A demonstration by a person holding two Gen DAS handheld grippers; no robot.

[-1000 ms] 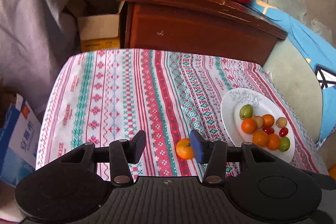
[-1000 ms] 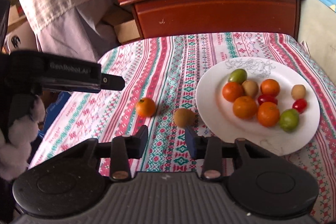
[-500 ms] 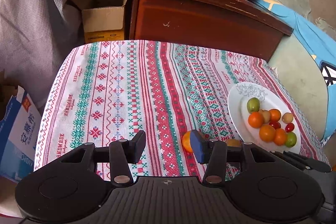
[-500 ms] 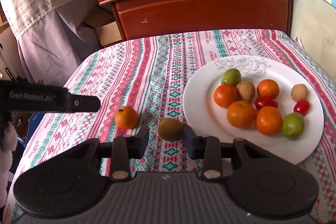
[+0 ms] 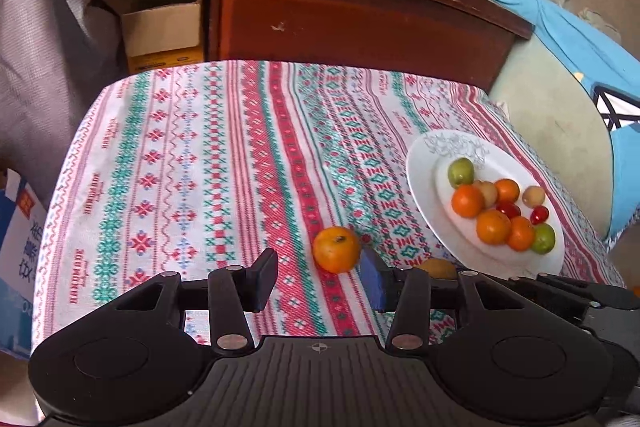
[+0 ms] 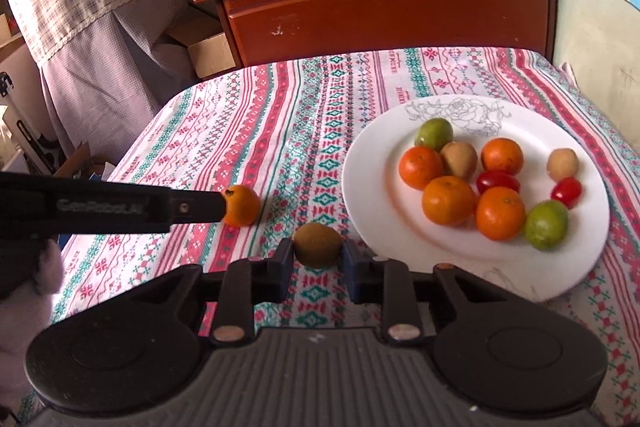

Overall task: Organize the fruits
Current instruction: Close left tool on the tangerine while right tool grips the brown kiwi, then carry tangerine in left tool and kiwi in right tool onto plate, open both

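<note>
Your right gripper (image 6: 317,259) is closing on a brown kiwi (image 6: 318,245) between its jaws, on the tablecloth (image 6: 280,131) just beside the white plate's (image 6: 372,211) left rim. Left gripper's (image 6: 219,206) tip meets an orange (image 6: 242,205).

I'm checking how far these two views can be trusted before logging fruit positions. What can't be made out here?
- Left wrist view: the kiwi is mostly hidden behind the left gripper.
- Right wrist view: the near side of the orange is covered by the left gripper's finger.
- Both views: the near rim of the plate is hidden by gripper bodies.
</note>
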